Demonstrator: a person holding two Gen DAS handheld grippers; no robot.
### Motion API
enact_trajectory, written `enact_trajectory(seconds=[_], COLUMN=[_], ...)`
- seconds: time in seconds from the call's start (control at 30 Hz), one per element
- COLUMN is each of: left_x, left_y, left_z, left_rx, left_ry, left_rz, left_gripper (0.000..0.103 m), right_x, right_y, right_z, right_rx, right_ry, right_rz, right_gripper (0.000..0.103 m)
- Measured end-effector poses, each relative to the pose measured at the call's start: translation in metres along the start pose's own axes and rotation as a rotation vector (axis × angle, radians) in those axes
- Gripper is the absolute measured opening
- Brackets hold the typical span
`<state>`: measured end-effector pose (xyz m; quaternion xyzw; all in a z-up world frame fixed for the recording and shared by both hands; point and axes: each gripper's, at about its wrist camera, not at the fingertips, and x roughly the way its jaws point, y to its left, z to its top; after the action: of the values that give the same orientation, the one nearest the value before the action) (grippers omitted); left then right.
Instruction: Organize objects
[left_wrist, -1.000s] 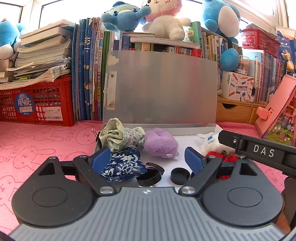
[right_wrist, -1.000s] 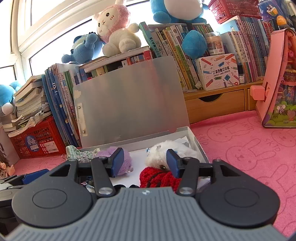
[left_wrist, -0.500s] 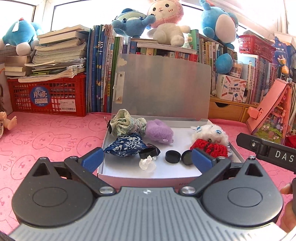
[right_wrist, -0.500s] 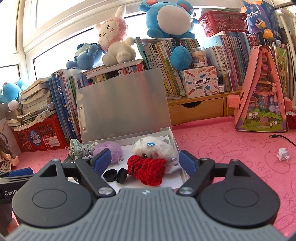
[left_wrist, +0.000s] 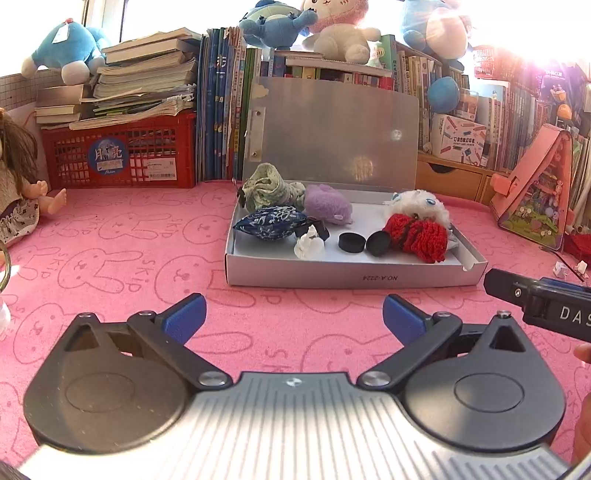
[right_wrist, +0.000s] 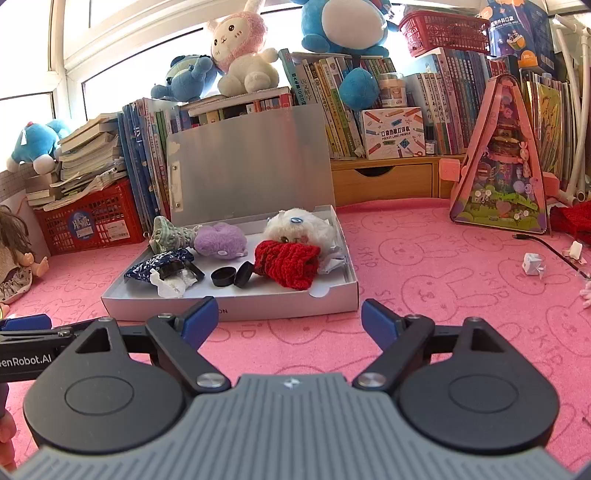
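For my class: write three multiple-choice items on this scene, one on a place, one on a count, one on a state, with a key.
1. Where does the red knitted piece lie?
A. Inside the grey box
B. On the pink mat
C. In the red crate

2. How many black round caps lie in the box?
A. One
B. Two
C. Four

3. How is the left hand-held gripper?
A. Shut on a cap
B. Shut, empty
C. Open, empty

Key: 1 A, it rests against the white plush in the box; 2 B, two sit side by side; 3 C, its fingers stand wide apart over the mat.
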<state>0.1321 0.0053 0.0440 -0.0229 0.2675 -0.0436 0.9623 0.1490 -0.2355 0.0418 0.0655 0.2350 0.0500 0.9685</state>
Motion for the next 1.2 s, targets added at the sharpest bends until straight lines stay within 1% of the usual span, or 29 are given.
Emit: enact_trajectory(seconds=[0.07,0.17,0.3,0.37,0.47,0.67,0.77,1.2], left_x=[0.000,0.004,0.011,0.015,0.021,0.024,0.024,0.025], left_y=[0.002,0.004,0.007,0.009,0.011,0.009,0.009,0.009], left_z=[-0.011,-0.023,-0.032,-0.035,-0.037,-0.038,-0.038,-0.038], left_rx=[-0.008,-0.006,0.002,-0.001,-0.006,0.015,0.014,0.014], left_ry=[0.027,0.067,0.092,0.105,0.122,0.129,0.130,0.130], left_rz=[0.009,0.048,0.080,0.087,0.093,0.104,0.104,0.104], left_gripper=[0.103,0.103,0.103,0.103,0.103,0.103,0.103,0.103], right_x=[0.000,0.003,0.009,0.011,0.016,0.026,0.027,0.028], right_y=[0.001,0.003,0.007,0.009,0.009,0.014,0.017,0.014], right_z=[-0.008,-0.021,-0.034,-0.035,-0.035,-0.037,-0.038,-0.037], right_rx=[-0.006,-0.038,-0.079,-0.087,-0.082,-0.116,-0.131,-0.114], right_ry=[0.021,0.056,0.102,0.117,0.133,0.197,0.201,0.209], right_rz=[-0.001,-0.014,-0.029,-0.032,-0.041,-0.078,-0.097,-0.089], right_gripper=[0.094,0.096,0.096,0.096,0.099,0.100,0.103,0.103])
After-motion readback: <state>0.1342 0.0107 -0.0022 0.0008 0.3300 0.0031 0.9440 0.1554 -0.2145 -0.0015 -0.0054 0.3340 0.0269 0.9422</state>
